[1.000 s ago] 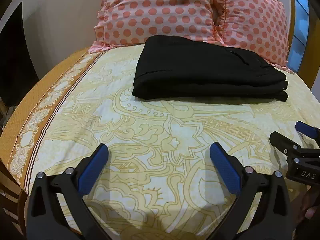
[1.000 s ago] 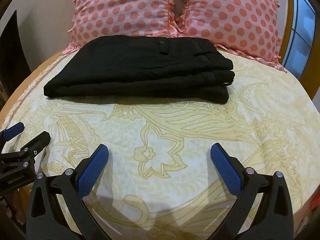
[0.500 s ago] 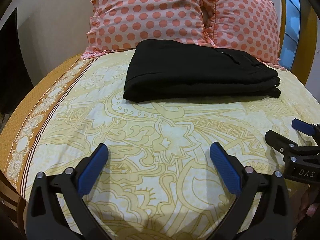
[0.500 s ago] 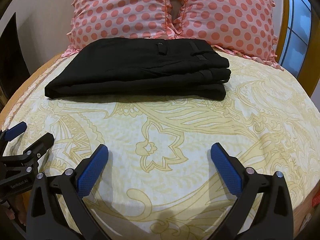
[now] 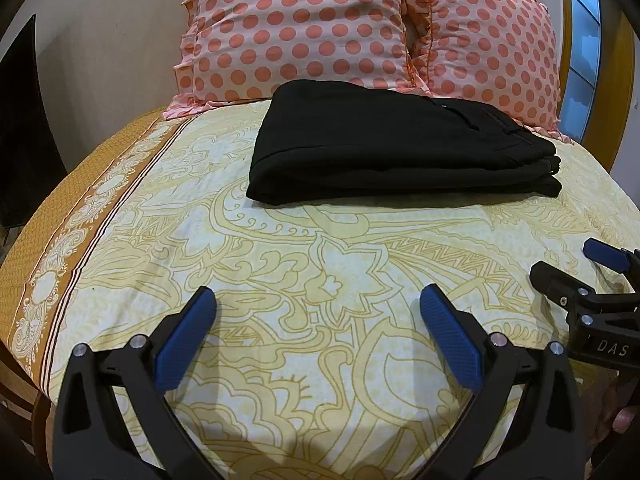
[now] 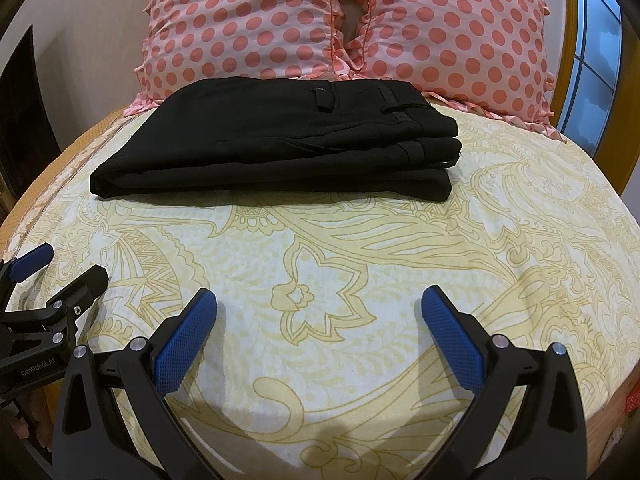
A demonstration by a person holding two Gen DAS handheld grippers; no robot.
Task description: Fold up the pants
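Left wrist view showed the black pants (image 5: 400, 148) lying as a compact, several-layer rectangle at the head of the bed (image 5: 280, 280), their far edge just against the two pink polka-dot pillows (image 5: 296, 28), with the waistband and belt loops turned toward the right. The left gripper (image 5: 318, 308) hung low over the patterned yellow bedsheet (image 5: 340, 248), well apart from the garment, its jaws spread wide and holding nothing. The right gripper (image 6: 319, 308) sat beside it at much the same height, jaws likewise released and empty; each tool showed at the edge of the other's view. From the right wrist view the stacked edges looked fairly even, though the layers at the waistband end sat slightly stepped. I judged the folding to be essentially finished, with both tools standing off from the bundle. Any next move would call for little more than checking the stack, perhaps nudging that stepped corner square with a light press; pinching one layer alone could drag the fold open.
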